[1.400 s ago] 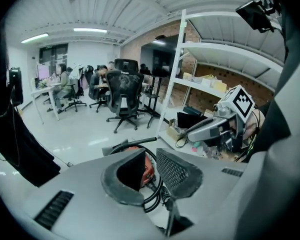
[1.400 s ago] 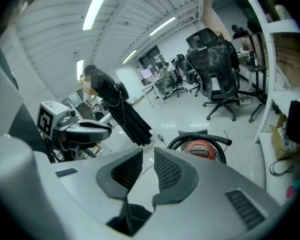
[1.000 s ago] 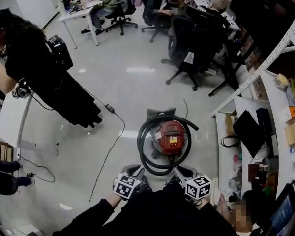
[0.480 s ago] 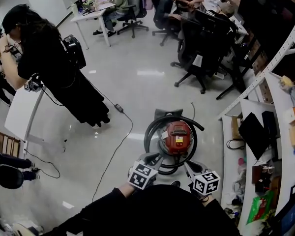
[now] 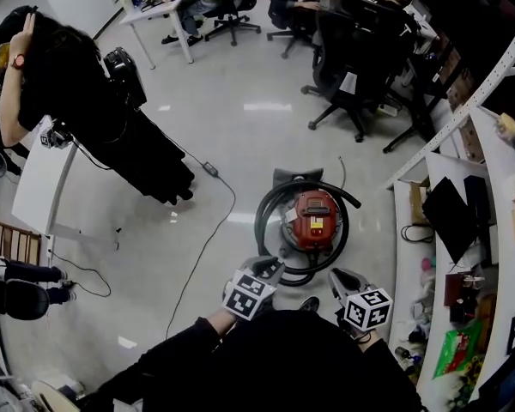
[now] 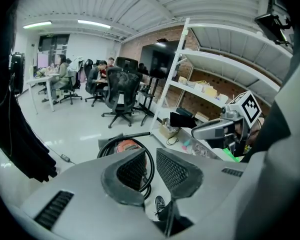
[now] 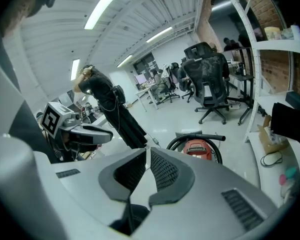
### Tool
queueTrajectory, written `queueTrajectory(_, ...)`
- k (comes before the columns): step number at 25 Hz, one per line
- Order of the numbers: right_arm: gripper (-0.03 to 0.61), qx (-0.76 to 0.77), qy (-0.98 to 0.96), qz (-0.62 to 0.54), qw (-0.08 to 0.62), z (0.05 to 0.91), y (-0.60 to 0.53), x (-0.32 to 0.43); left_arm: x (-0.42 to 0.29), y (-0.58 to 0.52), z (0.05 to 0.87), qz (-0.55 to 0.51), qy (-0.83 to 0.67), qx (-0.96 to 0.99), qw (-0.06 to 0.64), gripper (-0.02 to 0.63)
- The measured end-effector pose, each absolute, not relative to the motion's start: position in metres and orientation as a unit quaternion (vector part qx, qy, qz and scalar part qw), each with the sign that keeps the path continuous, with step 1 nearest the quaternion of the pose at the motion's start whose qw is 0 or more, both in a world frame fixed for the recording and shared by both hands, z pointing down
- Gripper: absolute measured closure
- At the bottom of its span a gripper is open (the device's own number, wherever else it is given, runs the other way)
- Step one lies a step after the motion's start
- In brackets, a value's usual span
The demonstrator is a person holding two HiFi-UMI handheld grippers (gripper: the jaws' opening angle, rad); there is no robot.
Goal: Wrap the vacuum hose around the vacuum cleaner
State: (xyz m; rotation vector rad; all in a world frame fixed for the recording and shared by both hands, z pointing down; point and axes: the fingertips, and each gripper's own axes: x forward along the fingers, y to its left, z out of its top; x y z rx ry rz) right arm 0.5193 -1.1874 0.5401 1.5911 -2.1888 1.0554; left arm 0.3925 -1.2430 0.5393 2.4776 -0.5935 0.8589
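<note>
The red vacuum cleaner (image 5: pixel 316 221) stands on the floor with its black hose (image 5: pixel 262 230) coiled in loops around it. The hose's stiff end (image 5: pixel 339 197) sticks out to the right. My left gripper (image 5: pixel 262 269) is just short of the coil's near edge, and its jaws are a narrow slit apart with nothing in them. The right gripper (image 5: pixel 342 280) is at the coil's near right. Its jaws have just been closing, nothing lies between them, and the pads almost meet. In the left gripper view my gripper (image 6: pixel 151 154) looks over the vacuum (image 6: pixel 124 146). The right gripper (image 7: pixel 148 151) has the vacuum (image 7: pixel 199 148) ahead of it.
A person in black (image 5: pixel 77 84) stands at the left beside a white table (image 5: pixel 39 187). A cable (image 5: pixel 208 230) runs across the floor toward me. Office chairs (image 5: pixel 360 50) stand behind the vacuum. Loaded white shelves (image 5: pixel 463 204) line the right side.
Both grippers have come up and forward, nearer the coiled hose. The head view has shifted a little. The vacuum and hose lie as before.
</note>
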Motion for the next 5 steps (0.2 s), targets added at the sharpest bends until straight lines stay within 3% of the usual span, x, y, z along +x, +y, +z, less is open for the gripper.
queueTrajectory(5,0.541,0.544,-0.747,0.362,0.12,0.5437,-1.1876,0.5097,0.3921,-1.2443,0.5419,0.308,-0.205,0.903,0.22,0.529)
